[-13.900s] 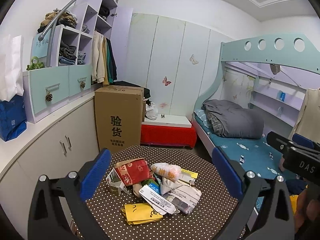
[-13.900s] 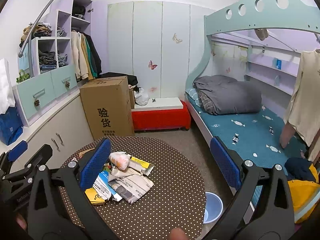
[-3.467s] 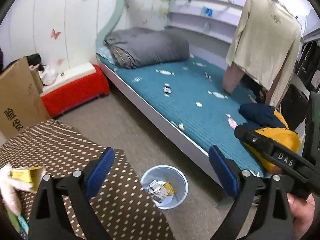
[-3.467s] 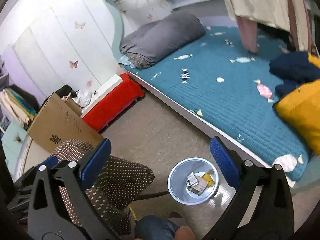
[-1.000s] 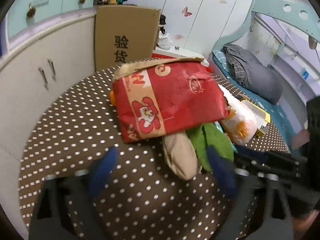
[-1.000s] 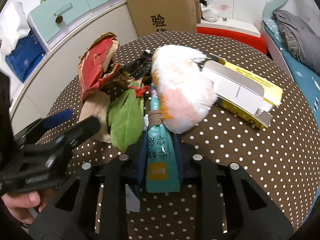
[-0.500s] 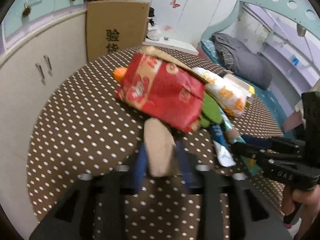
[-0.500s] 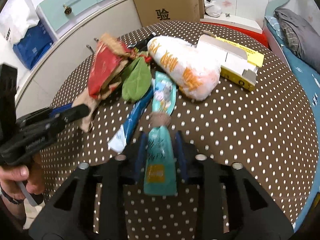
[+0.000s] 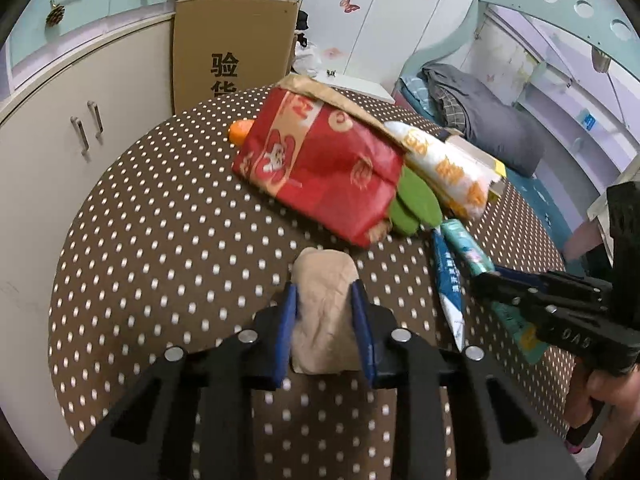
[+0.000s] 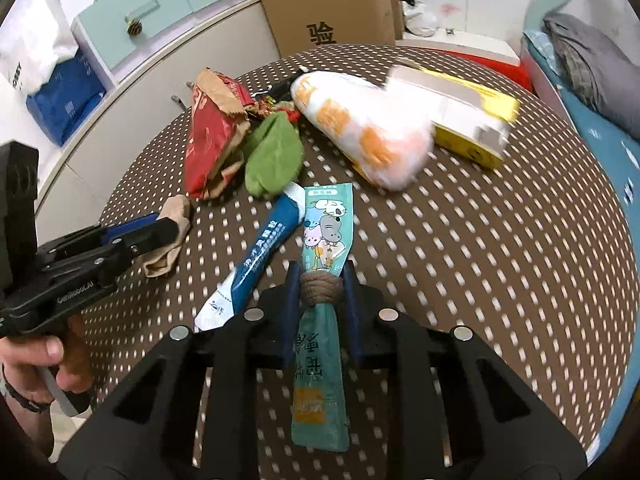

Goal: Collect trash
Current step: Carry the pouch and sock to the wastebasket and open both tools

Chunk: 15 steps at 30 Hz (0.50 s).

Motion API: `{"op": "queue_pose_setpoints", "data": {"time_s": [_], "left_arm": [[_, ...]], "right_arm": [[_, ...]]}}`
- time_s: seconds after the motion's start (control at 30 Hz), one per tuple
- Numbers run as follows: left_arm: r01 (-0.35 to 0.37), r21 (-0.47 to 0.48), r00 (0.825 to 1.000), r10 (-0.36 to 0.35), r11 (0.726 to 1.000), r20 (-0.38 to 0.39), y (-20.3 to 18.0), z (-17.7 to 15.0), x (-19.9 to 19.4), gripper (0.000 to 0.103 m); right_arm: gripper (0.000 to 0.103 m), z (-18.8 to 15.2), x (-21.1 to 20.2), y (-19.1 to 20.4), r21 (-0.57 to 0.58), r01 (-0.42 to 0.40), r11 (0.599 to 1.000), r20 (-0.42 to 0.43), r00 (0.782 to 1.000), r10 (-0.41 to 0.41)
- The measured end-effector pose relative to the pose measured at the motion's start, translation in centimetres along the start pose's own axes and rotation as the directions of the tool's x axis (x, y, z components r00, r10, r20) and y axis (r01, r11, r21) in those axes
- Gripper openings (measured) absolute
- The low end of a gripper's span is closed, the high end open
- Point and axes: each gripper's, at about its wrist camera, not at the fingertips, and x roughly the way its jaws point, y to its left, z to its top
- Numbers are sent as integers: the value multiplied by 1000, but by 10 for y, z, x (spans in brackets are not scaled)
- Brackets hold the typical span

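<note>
Trash lies in a loose heap on the polka-dot bench (image 9: 160, 240), and both grippers are down among it. The left gripper (image 9: 324, 300) has just been closing, and its jaws now pinch a crumpled beige wad (image 9: 324, 304), perhaps paper or cloth, which fills the narrow gap between the blue pads. Just beyond those jaws sits a red paper bag (image 9: 320, 168), with a green wrapper (image 9: 416, 208) poking out at its right side and a white-and-orange bag (image 9: 444, 168) further right. The right gripper (image 10: 318, 284) has likewise just been closing; its jaws clamp a teal cartoon-printed pouch (image 10: 326, 220) at a brown knotted neck, the pouch running forward and back through them. Left of these jaws, touching the pouch, lies a blue sachet (image 10: 260, 256). Ahead and to the right sits a yellow carton (image 10: 464, 116), blurred. A hand (image 10: 36, 364) grips the left tool's handle.
</note>
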Motion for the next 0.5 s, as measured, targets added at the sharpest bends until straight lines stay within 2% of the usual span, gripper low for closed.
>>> {"op": "queue_pose_setpoints", "data": {"time_s": [0.07,0.1,0.13,0.2,0.23,0.27,0.33,0.4,0.5], "left_arm": [[-24,30,1000,24,999,5,-6,-7,-5,31],[-39,44,999,39,998,7,-8,-11,-6,38],[-47,54,999,46,997,7,-10,-14,-7,55],[-50,72,999,49,996,14,-14,-19,-7,59],[-71,99,997,69,993,21,-18,-20,-6,58],[-77,110,997,75,991,22,-19,-19,-5,44],[-67,112,998,67,991,9,-21,-17,-4,27],[-24,91,1000,25,996,-12,-22,-15,-5,25],[15,114,1000,-14,993,-11,-37,-13,-13,25]], "right_arm": [[21,-6,-8,-6,23,-12,1000,7,1000,11],[21,-9,-12,-8,32,-15,999,13,1000,14],[21,-11,-16,-10,37,-15,999,18,1000,15],[21,-15,-21,-14,42,-16,999,22,1000,15],[21,-16,-23,-15,44,-16,999,26,1000,15],[21,-17,-26,-16,48,-18,999,30,999,16],[21,-19,-30,-19,57,-20,998,42,999,18],[21,-21,-37,-25,68,-28,997,59,998,24],[21,-23,-52,-35,82,-24,996,92,996,16]]}}
